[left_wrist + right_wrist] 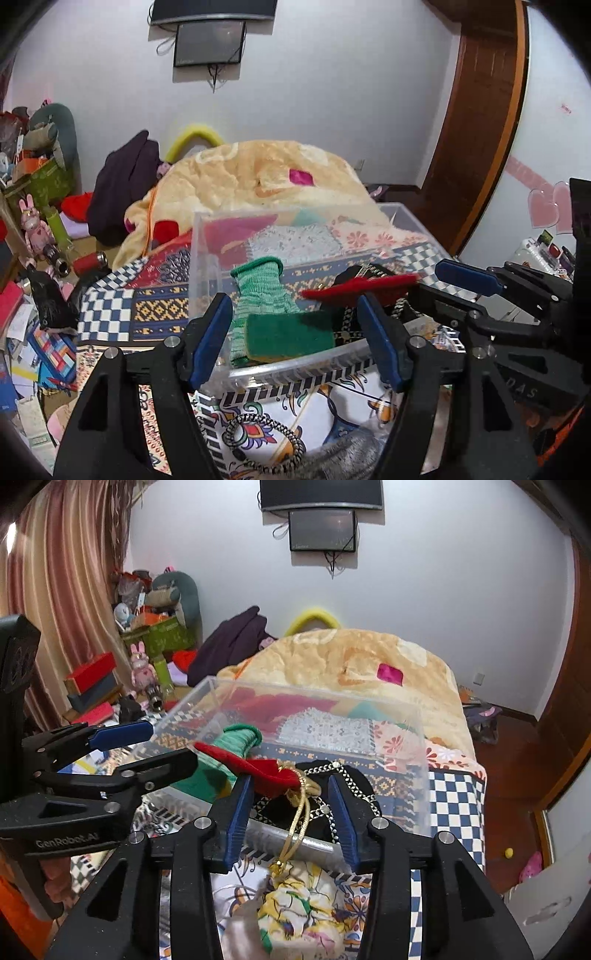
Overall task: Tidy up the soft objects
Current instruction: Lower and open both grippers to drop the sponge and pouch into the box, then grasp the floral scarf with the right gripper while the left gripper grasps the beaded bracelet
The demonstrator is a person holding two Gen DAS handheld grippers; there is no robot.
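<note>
Floral cloth lay under the spread right gripper, a red pouch hanging between its fingers above the bin. Left gripper was spread, empty.

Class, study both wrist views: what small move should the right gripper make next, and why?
Probably close the open right gripper on the gold cord and lift it into the clear box. The red pouch sits over the box, but its cord hangs out over the near rim.
</note>
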